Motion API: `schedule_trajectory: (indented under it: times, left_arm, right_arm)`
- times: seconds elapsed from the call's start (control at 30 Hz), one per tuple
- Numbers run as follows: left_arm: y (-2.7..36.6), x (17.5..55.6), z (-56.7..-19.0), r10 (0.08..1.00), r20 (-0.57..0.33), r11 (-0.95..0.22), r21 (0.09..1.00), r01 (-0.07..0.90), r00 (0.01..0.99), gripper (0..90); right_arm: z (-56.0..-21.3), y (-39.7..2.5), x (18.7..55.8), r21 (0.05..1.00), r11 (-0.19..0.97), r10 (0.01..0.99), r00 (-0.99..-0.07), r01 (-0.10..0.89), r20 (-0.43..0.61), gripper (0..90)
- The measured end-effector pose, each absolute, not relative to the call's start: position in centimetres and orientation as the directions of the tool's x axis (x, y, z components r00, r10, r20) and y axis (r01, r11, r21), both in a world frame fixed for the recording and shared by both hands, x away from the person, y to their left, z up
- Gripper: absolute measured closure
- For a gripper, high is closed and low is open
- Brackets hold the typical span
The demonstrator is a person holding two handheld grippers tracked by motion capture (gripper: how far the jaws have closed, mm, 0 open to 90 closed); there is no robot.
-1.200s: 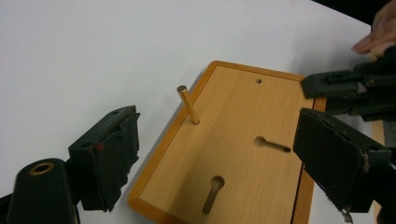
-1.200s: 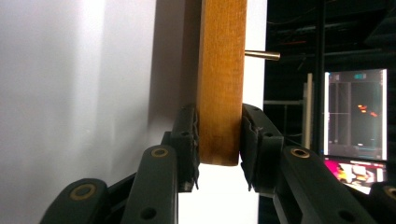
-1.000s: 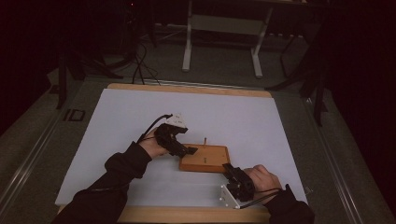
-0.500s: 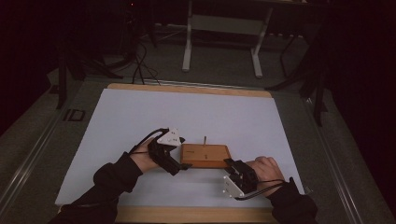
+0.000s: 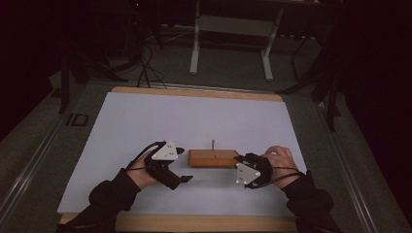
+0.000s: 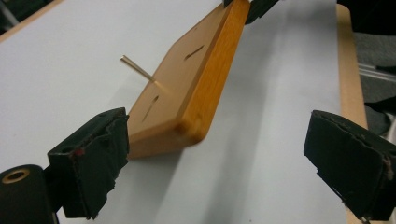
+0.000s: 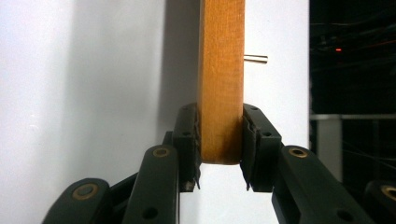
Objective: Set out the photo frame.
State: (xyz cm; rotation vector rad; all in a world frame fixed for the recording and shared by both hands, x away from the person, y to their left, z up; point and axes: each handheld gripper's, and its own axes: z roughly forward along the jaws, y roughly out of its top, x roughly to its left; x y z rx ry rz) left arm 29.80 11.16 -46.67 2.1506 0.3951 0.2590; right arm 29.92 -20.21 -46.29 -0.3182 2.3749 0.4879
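Wooden block (image 5: 213,158) with slots and one thin upright pin (image 5: 213,143), lying near the front edge of the white surface (image 5: 194,116), midway between its sides. Change since half a second ago: right gripper (image 5: 239,159) has come up and clamped the block's right end. Left gripper (image 5: 180,165), jaws spread wide, sits at the left end. Judged: two-sided hold half formed. Forearms enter low, hands angled inward.

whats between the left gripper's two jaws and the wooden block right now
Nothing but bare white table. In the left gripper view the left gripper stands open, one jaw beside the wooden block corner, the other well apart from it.
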Motion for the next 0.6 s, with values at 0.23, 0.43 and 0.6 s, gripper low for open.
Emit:
schedule_trajectory:
  times: [0.23,0.43,0.6]
  left_arm:
    - [12.2,29.5,-47.9,0.396,0.017,-0.519,0.829,0.209,0.918,7.4]
    - [12.8,29.3,-48.8,0.406,-0.002,-0.504,0.833,0.226,0.914,7.4]
    - [12.9,29.0,-49.3,0.407,-0.02,-0.48,0.846,0.232,0.913,7.4]
  right_arm:
    - [-45.1,-20.2,31.6,0.296,0.895,-0.094,-0.791,-0.333,-0.605,69.9]
    - [-44.0,-20.1,33.2,0.315,0.899,-0.092,-0.836,-0.303,-0.541,69.9]
    - [-43.5,-20.1,34.3,0.34,0.899,-0.079,-0.866,-0.276,-0.493,69.9]
